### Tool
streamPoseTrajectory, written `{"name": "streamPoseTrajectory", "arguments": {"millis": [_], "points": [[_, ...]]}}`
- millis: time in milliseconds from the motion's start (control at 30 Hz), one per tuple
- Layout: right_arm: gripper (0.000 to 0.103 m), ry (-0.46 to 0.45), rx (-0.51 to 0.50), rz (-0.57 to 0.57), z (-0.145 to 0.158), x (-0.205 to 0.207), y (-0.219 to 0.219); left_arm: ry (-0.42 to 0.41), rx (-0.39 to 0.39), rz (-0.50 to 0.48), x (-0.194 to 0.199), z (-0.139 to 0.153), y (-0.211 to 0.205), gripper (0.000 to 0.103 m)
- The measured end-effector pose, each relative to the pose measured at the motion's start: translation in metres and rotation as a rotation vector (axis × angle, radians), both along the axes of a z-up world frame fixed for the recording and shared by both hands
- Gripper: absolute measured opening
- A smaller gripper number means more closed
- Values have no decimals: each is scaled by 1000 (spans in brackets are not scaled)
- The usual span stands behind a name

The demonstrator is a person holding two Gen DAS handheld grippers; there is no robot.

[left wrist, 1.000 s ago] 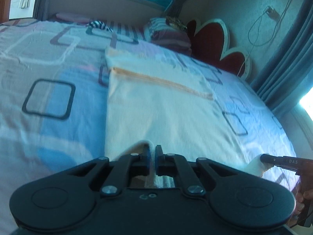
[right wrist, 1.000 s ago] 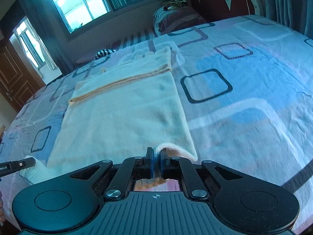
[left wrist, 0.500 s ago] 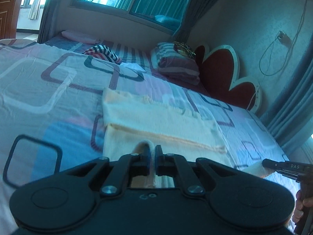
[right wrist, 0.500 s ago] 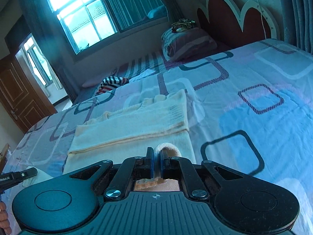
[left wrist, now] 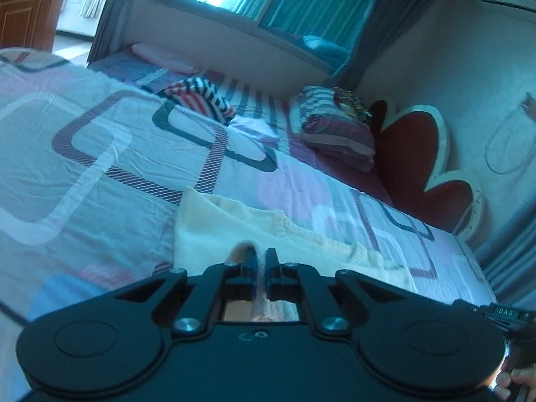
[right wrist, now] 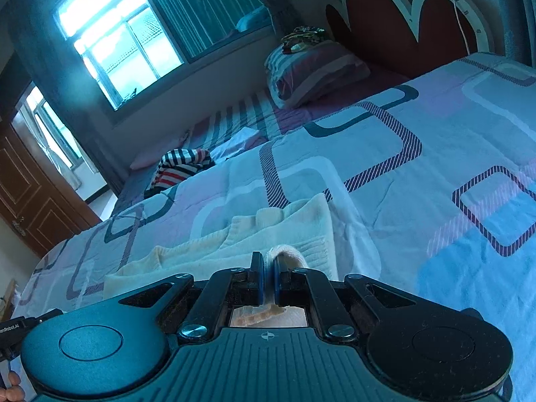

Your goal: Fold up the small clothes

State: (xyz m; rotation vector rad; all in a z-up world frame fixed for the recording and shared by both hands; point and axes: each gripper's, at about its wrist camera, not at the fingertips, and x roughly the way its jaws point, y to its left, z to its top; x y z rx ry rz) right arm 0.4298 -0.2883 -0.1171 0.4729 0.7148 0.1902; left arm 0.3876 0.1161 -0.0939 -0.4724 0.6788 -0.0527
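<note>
Both grippers are clamping the near hem of a cream sweater (left wrist: 214,231) that is lying on the bed (left wrist: 83,167). The left gripper (left wrist: 260,261) is pinching a raised loop of the knit between nearly closed jaws; the right gripper (right wrist: 267,269) is doing the same, its jaws narrow on a rolled fold of the hem. Compared with a second ago, both grippers are carrying that hem away from the near edge toward the sweater's far end: the long flat stretch of cloth seen earlier is now mostly covered, and only the neckline end is showing ahead of the jaws. The striped garment (right wrist: 182,167), the folded bedding (right wrist: 315,73) and the red headboard (left wrist: 412,154) are appearing larger and closer than before. The window (right wrist: 117,43) is filling more of each view.
</note>
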Motion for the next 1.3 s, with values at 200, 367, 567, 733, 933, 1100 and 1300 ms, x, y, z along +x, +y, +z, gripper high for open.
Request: {"name": "streamPoseTrajectory", "arguments": {"millis": [200,367,567,733,933,1100,1300], "points": [[5,83,30,-22,-26,45,-2,83,10,40,36,-26,1,5],[5,96,-11,-34,-39,65,1,114,44,61,57,-37,4,24],[6,104,-7,-21,-46,74,-1,101,72,42,66,-32,16,66],[61,53,-25,-68,-40,76,-9,93,86,-46,65,-32,19,67],[63,23,-57,13,-36,77,-4,93,53,-111,62,-42,19,68],[62,42,-91,55,-46,79,2,73,9,-117,61,-42,29,69],[59,59,-134,88,-57,87,12,86,49,-178,66,-48,19,73]]}}
